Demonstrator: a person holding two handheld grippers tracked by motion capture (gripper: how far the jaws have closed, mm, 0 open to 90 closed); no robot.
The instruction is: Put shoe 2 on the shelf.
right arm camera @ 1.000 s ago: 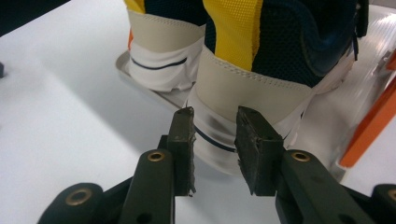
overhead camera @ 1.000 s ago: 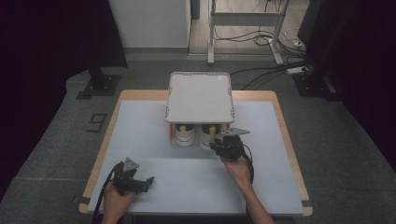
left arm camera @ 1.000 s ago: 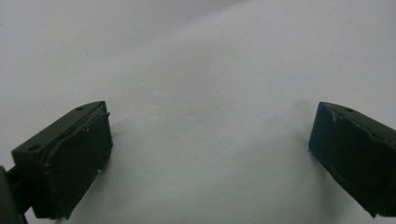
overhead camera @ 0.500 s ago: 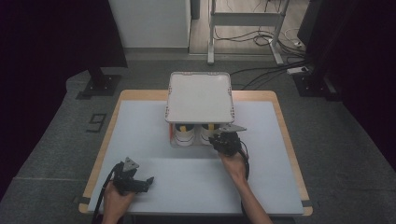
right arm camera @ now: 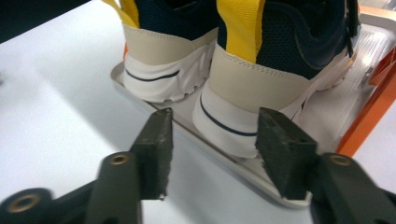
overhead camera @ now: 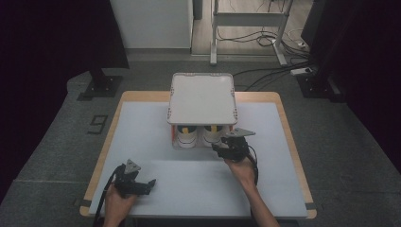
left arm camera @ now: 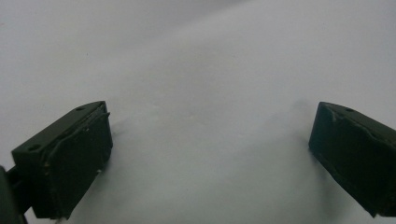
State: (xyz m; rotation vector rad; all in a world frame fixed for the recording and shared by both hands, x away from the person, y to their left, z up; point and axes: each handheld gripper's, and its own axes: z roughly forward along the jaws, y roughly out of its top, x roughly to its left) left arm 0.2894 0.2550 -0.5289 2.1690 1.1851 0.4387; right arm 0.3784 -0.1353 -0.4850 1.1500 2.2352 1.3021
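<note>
White-soled shoes (right arm camera: pixel 243 88) stand heel-out on the lower tray (right arm camera: pixel 219 158) of a small rack (overhead camera: pixel 202 97) mid-bench, with the right gripper (right arm camera: pixel 212 149) just before the nearer heel, jaws apart. If it closes now, it may catch the tray lip instead. The left gripper (overhead camera: pixel 135 182) rests on the bench (overhead camera: pixel 142 137), jaws apart.

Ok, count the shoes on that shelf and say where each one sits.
2. One shoe sits on the left of the white tray; the other shoe stands beside it, heel just beyond the right gripper. More may be hidden.
</note>
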